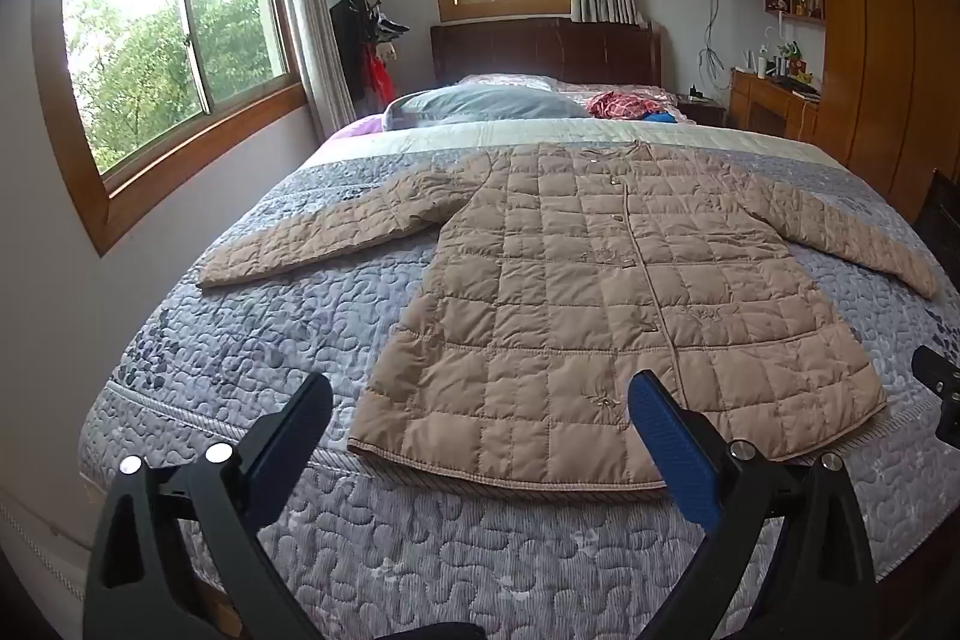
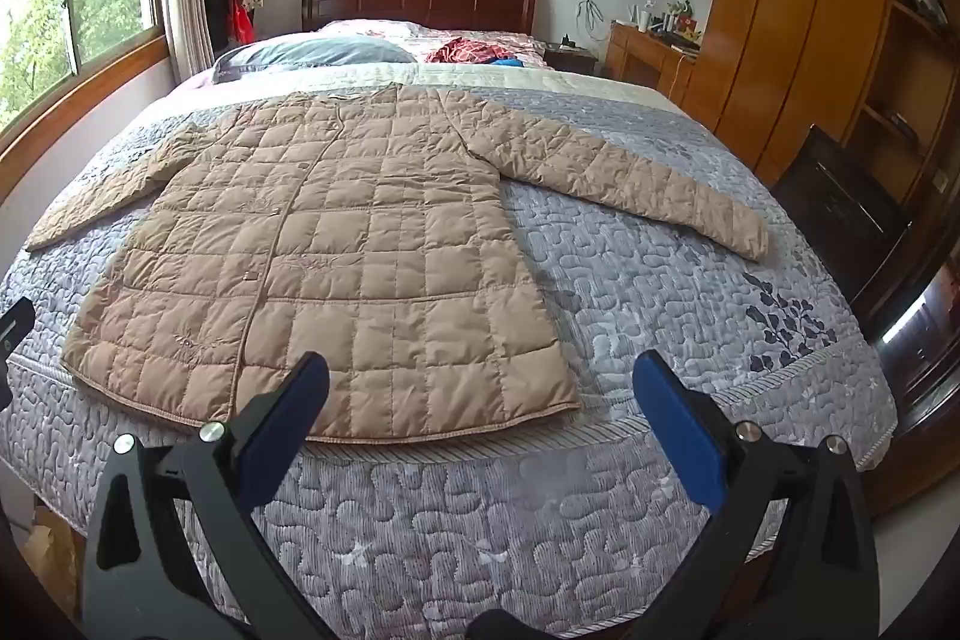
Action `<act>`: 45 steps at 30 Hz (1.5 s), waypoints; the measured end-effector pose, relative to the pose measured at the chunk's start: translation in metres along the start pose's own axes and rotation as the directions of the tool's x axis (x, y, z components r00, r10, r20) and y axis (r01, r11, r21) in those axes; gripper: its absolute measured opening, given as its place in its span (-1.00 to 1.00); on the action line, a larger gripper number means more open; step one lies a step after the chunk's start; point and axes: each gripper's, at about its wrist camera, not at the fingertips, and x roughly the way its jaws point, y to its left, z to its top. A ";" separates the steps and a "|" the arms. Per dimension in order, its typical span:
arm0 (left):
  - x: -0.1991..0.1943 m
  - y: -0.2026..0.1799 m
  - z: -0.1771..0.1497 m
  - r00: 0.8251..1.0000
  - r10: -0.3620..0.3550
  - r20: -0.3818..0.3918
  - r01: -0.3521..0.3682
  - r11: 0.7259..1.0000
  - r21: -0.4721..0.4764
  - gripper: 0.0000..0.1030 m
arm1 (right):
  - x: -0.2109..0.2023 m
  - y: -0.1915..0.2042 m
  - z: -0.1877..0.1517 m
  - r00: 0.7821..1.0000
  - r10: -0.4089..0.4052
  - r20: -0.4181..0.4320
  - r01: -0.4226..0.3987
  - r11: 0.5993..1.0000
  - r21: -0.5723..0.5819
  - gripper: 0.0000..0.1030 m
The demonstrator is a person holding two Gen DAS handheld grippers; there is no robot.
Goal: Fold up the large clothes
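Note:
A tan quilted long coat lies flat and face up on the bed's grey-blue quilt, collar toward the headboard, both sleeves spread out to the sides, hem near the foot edge. My left gripper hovers open above the hem's left half, nothing between its blue pads. Above the hem's right corner, my right gripper is also open and empty. The right gripper's tip shows at the right edge of the left wrist view, and the left gripper's tip at the left edge of the right wrist view.
A grey pillow and a red cloth lie near the dark headboard. Windows line the left wall, a coat rack stands in the corner. Wooden wardrobes and a desk flank the right side.

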 end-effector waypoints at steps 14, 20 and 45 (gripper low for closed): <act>0.000 0.000 0.000 1.000 0.000 -0.002 0.000 1.000 -0.001 0.92 | 0.001 0.002 0.000 1.000 -0.003 0.002 0.003 1.000 -0.002 0.94; 0.000 0.000 0.000 1.000 -0.001 -0.001 0.001 1.000 -0.002 0.92 | 0.003 0.001 0.000 1.000 -0.003 0.001 0.003 1.000 -0.001 0.94; 0.005 0.008 -0.004 1.000 0.000 -0.001 0.000 1.000 -0.001 0.93 | 0.005 0.001 -0.001 1.000 -0.003 -0.003 0.003 1.000 -0.002 0.94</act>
